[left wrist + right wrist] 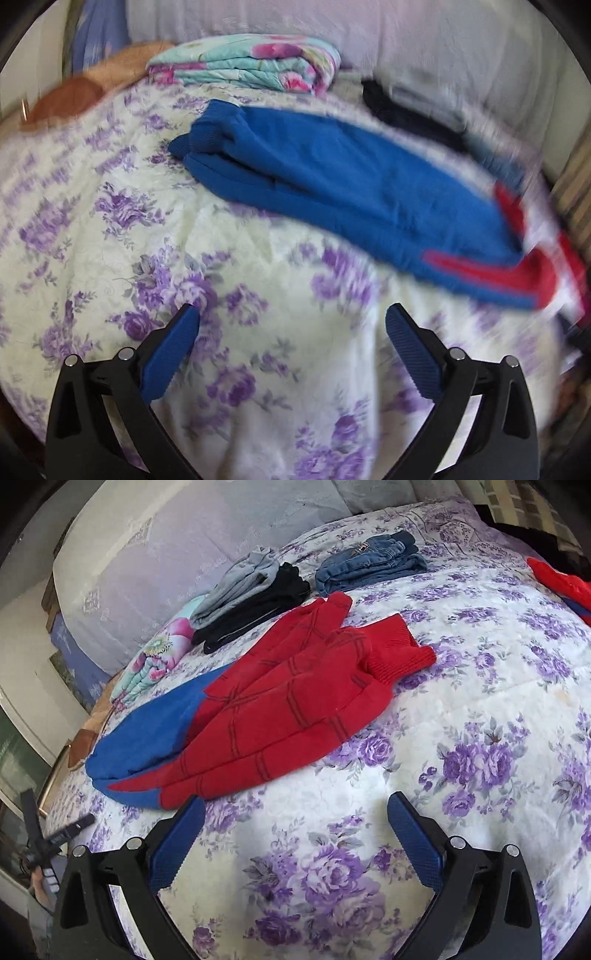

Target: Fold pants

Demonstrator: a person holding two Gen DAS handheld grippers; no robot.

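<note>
The pants (332,184) are blue at the waist and red with dark grid lines on the legs (280,709). They lie folded lengthwise, leg over leg, on the purple-flowered bedspread (221,295). My left gripper (291,325) is open and empty, hovering over the spread short of the blue waist end. My right gripper (295,812) is open and empty, just in front of the red legs' near edge. The left wrist view is motion-blurred at the right.
Folded grey and black clothes (251,598) and folded jeans (369,565) lie at the far side of the bed. A folded floral blanket (247,70) sits by the pillows. Another red and blue garment (561,583) lies at the right edge.
</note>
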